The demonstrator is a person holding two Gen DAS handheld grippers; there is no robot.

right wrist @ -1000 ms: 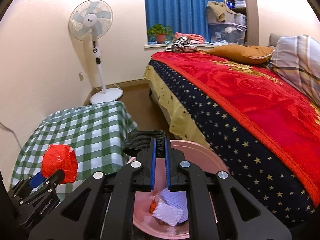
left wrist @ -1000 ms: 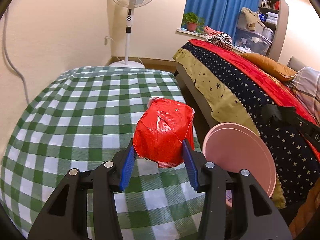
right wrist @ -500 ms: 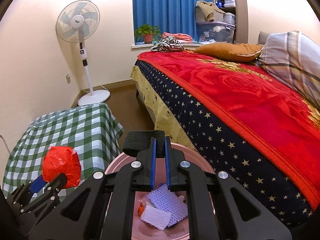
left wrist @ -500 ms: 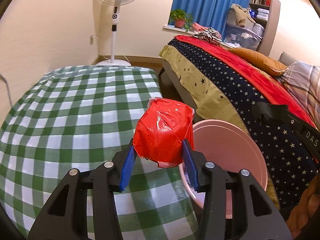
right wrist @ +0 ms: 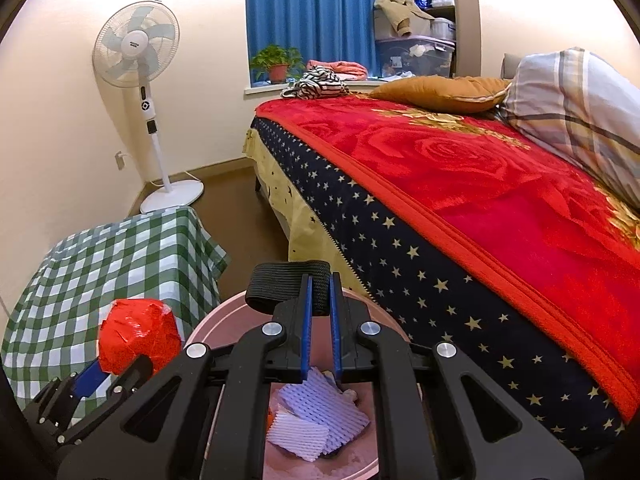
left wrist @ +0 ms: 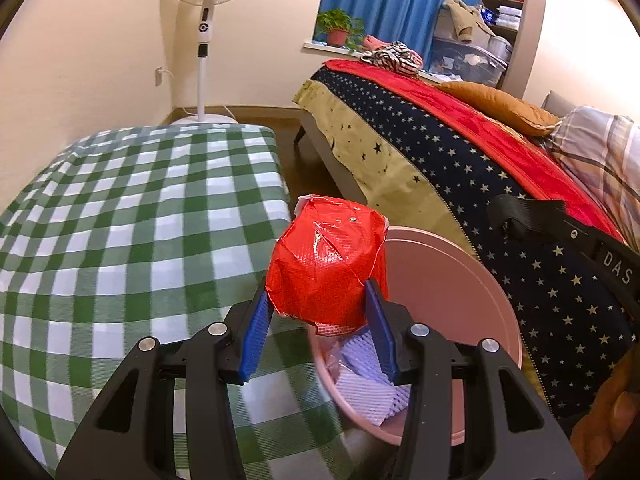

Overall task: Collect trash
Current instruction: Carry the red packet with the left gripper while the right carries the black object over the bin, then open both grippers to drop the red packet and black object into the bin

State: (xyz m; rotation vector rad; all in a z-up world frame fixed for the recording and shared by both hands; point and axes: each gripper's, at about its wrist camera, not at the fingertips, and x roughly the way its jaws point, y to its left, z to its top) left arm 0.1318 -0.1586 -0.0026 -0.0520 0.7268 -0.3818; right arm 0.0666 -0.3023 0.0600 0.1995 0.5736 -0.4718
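My left gripper is shut on a crumpled red wrapper ball and holds it over the near rim of the pink trash bin. White foam netting lies inside the bin. In the right wrist view the red ball sits left of the bin, and foam netting shows inside. My right gripper is shut on the black strap at the bin's rim.
A table with a green checked cloth is on the left. A bed with a red and starred blanket is on the right, close to the bin. A standing fan is by the far wall.
My left gripper has carried the red ball to the right, from above the checked cloth to over the bin's rim. My right gripper keeps its hold on the strap.
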